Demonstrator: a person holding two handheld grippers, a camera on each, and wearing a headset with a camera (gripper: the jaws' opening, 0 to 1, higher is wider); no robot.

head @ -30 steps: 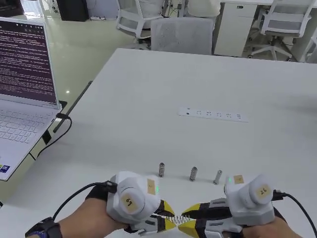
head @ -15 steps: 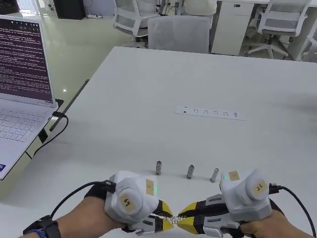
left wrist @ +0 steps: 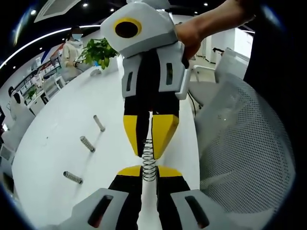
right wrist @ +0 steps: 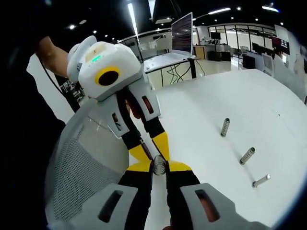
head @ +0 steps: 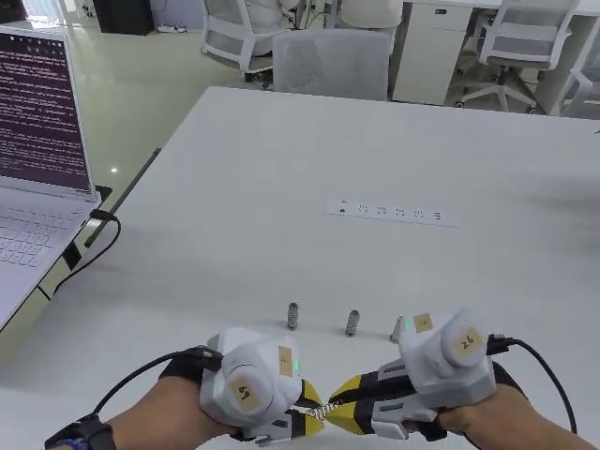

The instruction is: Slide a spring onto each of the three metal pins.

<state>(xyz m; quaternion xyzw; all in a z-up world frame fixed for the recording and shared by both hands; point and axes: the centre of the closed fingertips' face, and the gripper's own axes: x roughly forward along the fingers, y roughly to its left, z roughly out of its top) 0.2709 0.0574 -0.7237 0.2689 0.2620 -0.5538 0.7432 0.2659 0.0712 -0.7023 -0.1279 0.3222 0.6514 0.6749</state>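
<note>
Spring (head: 324, 409) spans left gripper (left wrist: 149, 171) to right gripper (right wrist: 159, 166) (horizontal).

Both look the same: left gripper (head: 311, 418) and right gripper (head: 345, 413) have chunky rounded white shells, black arms, yellow tips. Tan stickers (head: 246, 391) with scribbled numbers, a tiny green light (head: 296, 364), black cable (head: 150, 368) off each. Dark wristband (head: 82, 433) on the left wrist.

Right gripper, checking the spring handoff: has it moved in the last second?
Yes: right gripper shifted left against the pins, toward the left gripper holding the spring.
</note>
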